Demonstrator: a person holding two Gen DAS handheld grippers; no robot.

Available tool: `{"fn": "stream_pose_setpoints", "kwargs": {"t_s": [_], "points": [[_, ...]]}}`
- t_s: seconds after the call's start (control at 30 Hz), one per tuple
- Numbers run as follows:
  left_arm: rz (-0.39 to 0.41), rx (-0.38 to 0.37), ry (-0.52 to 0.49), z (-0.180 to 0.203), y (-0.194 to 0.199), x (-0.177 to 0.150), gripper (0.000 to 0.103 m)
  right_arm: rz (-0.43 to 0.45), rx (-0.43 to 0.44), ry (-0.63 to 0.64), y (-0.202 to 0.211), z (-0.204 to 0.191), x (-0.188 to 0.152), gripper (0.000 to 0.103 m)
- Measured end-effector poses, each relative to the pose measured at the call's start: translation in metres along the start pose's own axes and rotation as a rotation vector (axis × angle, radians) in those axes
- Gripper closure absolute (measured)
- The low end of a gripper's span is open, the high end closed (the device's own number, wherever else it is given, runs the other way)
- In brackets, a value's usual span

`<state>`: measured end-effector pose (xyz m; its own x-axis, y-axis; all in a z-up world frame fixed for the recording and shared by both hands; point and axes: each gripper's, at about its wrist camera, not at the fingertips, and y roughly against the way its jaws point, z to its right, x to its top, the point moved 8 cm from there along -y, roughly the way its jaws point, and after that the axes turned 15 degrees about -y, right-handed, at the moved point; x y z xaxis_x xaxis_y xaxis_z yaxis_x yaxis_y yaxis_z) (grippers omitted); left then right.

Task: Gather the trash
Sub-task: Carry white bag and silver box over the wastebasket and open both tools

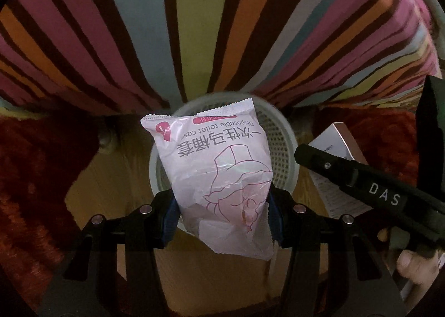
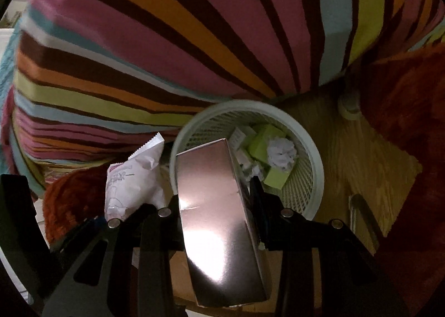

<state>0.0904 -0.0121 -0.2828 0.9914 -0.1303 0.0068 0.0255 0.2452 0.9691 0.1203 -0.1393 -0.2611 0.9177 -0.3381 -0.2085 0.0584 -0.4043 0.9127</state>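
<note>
My left gripper (image 1: pixel 222 211) is shut on a pink-and-white plastic packet (image 1: pixel 214 166) printed "Disposable toilet case", held above a white mesh waste basket (image 1: pixel 281 144). My right gripper (image 2: pixel 214 205) is shut on a shiny rose-gold box (image 2: pixel 217 219), held over the basket's (image 2: pixel 314 166) near rim. The basket holds green boxes (image 2: pixel 267 139) and crumpled white paper (image 2: pixel 281 154). The packet (image 2: pixel 133 178) shows at the left in the right wrist view. The right gripper's body (image 1: pixel 361 183) and the box (image 1: pixel 339 141) show at the right in the left wrist view.
A striped multicolour bed cover (image 1: pixel 194 25) hangs behind the basket. A red shaggy rug (image 1: pixel 33 166) lies on either side over a wooden floor (image 2: pixel 361 155). A white furniture foot (image 2: pixel 349 105) stands right of the basket.
</note>
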Motion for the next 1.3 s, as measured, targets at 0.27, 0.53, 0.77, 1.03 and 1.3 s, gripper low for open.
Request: {"fn": "stream_pose_setpoints", "kwargs": {"t_s": [0.27, 0.53, 0.77, 1.03, 1.3], "points": [[-0.105, -0.030, 0.054, -0.004, -0.031, -0.004, 0.051, -0.074, -0.065, -0.083, -0.033, 0.017, 0.003, 0.068], [-0.183, -0.053, 0.098, -0.010, -0.055, -0.010, 0.051, -0.114, -0.128, -0.101, -0.057, 0.024, 0.004, 0.068], [-0.219, -0.053, 0.110, -0.011, -0.062, -0.013, 0.051, -0.158, -0.156, -0.124, -0.070, 0.032, 0.002, 0.068], [-0.268, -0.070, 0.121, -0.011, -0.073, -0.018, 0.049, -0.187, -0.170, -0.158, -0.079, 0.038, -0.001, 0.067], [-0.301, -0.033, 0.136, -0.016, -0.080, -0.021, 0.028, -0.233, -0.170, -0.164, -0.089, 0.038, -0.004, 0.008]]}}
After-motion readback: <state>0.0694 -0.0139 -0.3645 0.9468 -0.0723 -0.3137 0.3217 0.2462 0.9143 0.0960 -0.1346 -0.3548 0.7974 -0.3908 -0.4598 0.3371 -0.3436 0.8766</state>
